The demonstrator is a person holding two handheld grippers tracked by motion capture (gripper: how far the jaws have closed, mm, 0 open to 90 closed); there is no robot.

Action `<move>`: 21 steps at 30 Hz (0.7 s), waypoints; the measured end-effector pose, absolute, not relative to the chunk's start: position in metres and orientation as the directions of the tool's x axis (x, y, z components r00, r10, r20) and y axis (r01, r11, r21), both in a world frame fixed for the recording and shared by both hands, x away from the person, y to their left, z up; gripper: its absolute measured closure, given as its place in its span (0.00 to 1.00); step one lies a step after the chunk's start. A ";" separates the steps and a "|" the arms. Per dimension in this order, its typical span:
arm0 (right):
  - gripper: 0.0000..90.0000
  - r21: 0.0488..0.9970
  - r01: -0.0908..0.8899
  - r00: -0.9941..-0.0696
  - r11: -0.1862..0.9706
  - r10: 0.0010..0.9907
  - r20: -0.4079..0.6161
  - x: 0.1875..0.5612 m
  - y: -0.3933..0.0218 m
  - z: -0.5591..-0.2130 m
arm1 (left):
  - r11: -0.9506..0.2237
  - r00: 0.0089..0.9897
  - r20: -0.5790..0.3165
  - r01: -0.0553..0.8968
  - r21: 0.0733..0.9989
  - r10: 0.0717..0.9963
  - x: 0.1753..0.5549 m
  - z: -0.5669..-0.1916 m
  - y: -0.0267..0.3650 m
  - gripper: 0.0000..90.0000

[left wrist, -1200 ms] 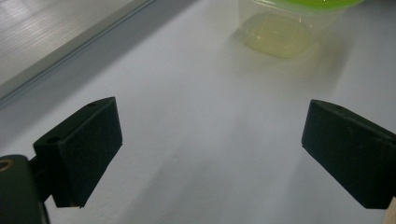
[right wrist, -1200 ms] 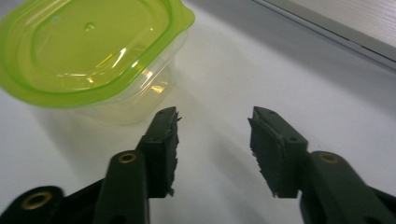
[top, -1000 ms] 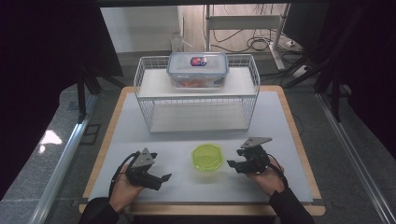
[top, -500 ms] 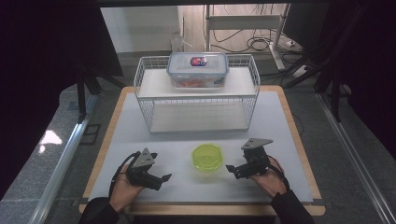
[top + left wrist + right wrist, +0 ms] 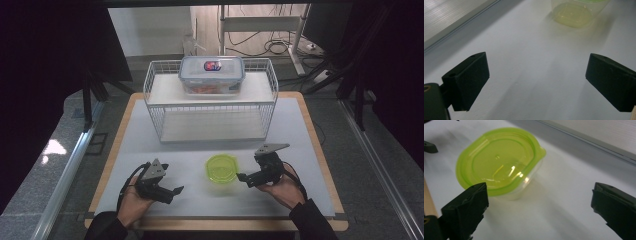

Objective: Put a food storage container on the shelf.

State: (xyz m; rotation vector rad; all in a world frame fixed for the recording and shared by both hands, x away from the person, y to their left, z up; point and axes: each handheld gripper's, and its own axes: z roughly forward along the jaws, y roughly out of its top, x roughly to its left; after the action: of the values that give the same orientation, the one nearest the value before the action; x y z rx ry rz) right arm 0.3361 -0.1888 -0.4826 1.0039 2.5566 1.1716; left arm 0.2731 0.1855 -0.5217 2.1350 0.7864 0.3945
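Although nothing is gripped at this moment, both tools sit low near the front edge of the white table top (image 5: 300, 130), the left gripper (image 5: 172, 192) toward the front left corner with its jaws wide apart over bare surface. The right gripper (image 5: 241, 177) has just been opening its jaws; they stand spread with nothing between them, just beside the small clear plastic tub with a lime-green snap-on lid (image 5: 221, 168). That tub rests between the two tools, near the middle of the front edge, lid on and apparently empty, so it is probably very light and apt to skid or tip if nudged from one side. Its thin walls look stiff but slightly springy, and the smooth plastic may be slippery; the lid rim, with its small tab, seems the safest place to pinch, across the short width. Farther back, a white wire rack (image 5: 155, 95) stands toward the rear edge, carrying a larger clear lidded food box (image 5: 212, 75) on its upper shelf.
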 end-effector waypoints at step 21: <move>0.53 0.644 0.651 -0.727 0.401 0.575 0.377 0.367 -0.174 -0.484 | -0.485 0.759 0.017 0.399 0.778 0.651 0.273 -0.522 0.185 0.06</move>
State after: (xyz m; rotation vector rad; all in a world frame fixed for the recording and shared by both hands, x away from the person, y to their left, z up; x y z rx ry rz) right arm 0.3674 -0.1742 -0.4836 1.1880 2.7077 1.3153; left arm 0.2730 0.1852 -0.5216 2.1415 0.7824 0.3963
